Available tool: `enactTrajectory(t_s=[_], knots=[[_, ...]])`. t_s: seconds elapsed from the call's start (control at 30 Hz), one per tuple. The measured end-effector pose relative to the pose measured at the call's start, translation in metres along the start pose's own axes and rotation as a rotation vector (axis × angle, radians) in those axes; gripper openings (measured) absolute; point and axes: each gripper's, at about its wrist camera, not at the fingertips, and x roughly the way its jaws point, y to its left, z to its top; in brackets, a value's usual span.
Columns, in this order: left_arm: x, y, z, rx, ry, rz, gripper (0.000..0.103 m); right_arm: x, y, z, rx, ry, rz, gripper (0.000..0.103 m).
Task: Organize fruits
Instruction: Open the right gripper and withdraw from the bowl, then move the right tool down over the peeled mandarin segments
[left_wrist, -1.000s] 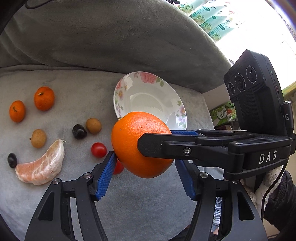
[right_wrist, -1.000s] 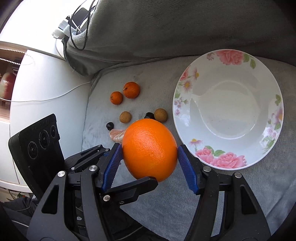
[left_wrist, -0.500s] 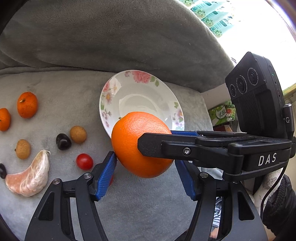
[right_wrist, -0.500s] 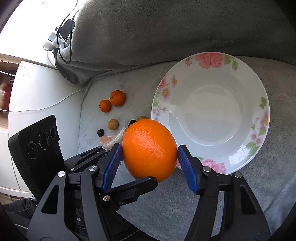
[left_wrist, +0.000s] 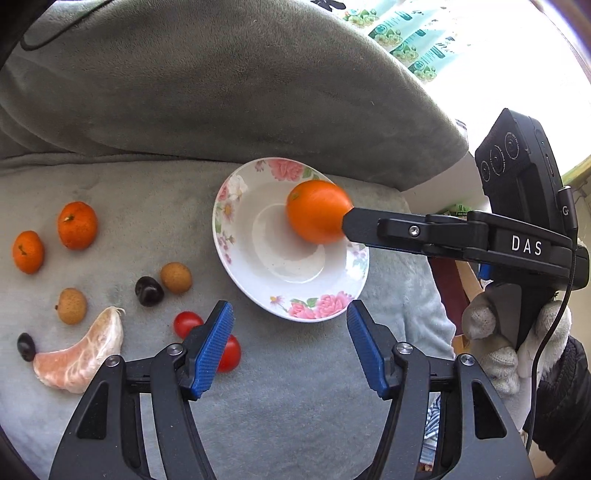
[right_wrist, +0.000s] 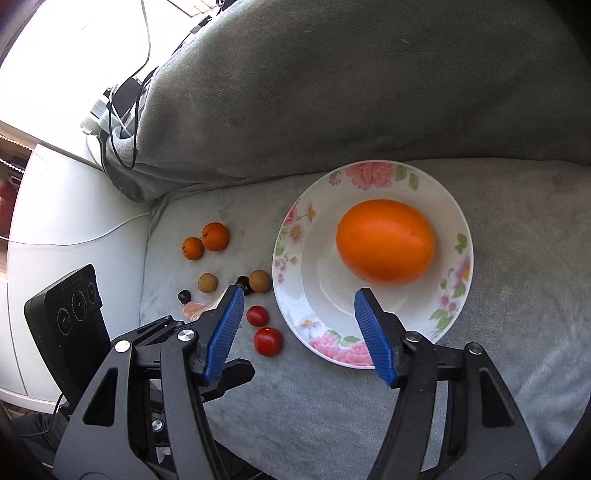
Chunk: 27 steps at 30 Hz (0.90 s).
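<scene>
A large orange (right_wrist: 384, 245) lies in the white flowered plate (right_wrist: 369, 173), just ahead of my right gripper (right_wrist: 301, 306), whose blue pads stand open with nothing between them. In the left wrist view the orange (left_wrist: 317, 210) rests toward the plate's (left_wrist: 317, 306) far right, and one black finger of the right gripper (left_wrist: 406, 232) reaches to its side. My left gripper (left_wrist: 289, 332) stands open and holds nothing near the plate's front rim. Left of the plate lie two mandarins (left_wrist: 77, 225), two longans (left_wrist: 176, 277), dark cherries (left_wrist: 149, 291), two cherry tomatoes (left_wrist: 188, 323) and a peeled citrus segment (left_wrist: 81, 354).
Everything sits on a grey plush seat with a thick grey cushion (left_wrist: 221, 92) rising behind it. A white-gloved hand (left_wrist: 498, 343) holds the right gripper's handle. A white cabinet (right_wrist: 55, 221) with cables (right_wrist: 125, 110) stands past the seat's left edge.
The orange, earlier between the blue pads in both wrist views, now lies in the plate, out of the jaws. The right gripper moved over the plate and drew back.
</scene>
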Motion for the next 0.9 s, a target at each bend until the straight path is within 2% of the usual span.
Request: enactTrajectory(t_s=[0.33,0.5,0.73,0.9], knots=[[-0.019,0.0,-0.006,0.021,-0.038,0.047,0.063,-0.023,0.005,-0.014,-0.052,-0.082,-0.114,0.068],[-0.029,0.004,-0.015,0.026,-0.055,0.061,0.063,-0.03,0.012,-0.022,-0.087,-0.112,-0.132,0.068],[-0.049,0.03,-0.045,-0.028,-0.073,0.095,0.065,-0.03,0.034,-0.033,-0.169,-0.146,-0.151,0.068],[-0.061,0.057,-0.067,-0.1,-0.065,0.127,0.065,-0.021,0.05,-0.039,-0.208,-0.125,-0.144,0.069]])
